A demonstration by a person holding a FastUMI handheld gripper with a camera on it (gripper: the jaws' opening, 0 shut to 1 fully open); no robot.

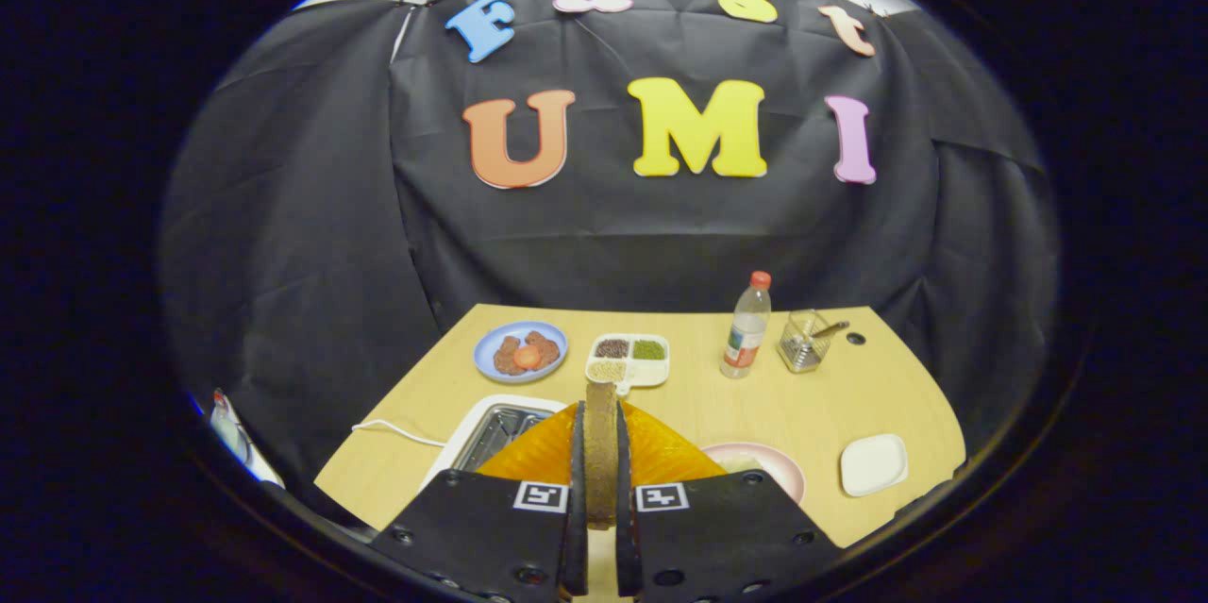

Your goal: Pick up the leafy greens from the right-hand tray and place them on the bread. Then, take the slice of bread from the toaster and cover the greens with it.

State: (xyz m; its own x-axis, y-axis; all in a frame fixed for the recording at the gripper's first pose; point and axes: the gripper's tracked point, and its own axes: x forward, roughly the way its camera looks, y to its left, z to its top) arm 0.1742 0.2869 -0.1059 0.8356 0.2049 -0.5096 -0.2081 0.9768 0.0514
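Your claw (600,490) is pinching the slice of bread (600,452) edge-on, one finger flat against each broad face, so the slice stands upright with its long axis running away from you along the fingers. It looks brown and coarse-crumbed, dry and stiff enough to hold its shape in the grip.

The move ahead turns on one relation: the pink plate (783,471) lies below and just right of the claw, near you on the desk (755,405). Something pale sits at the plate's left side, partly hidden by the right finger; I cannot tell whether the greens are on it. To cover them you would likely have to swing right, lower, and tip the slice from upright to flat.

Directly below the fingers is the toaster (500,433), a white body with a shiny metal slot. A translucent orange ribbed piece (661,452) fans out on both sides of the slice, just beyond the fingers.
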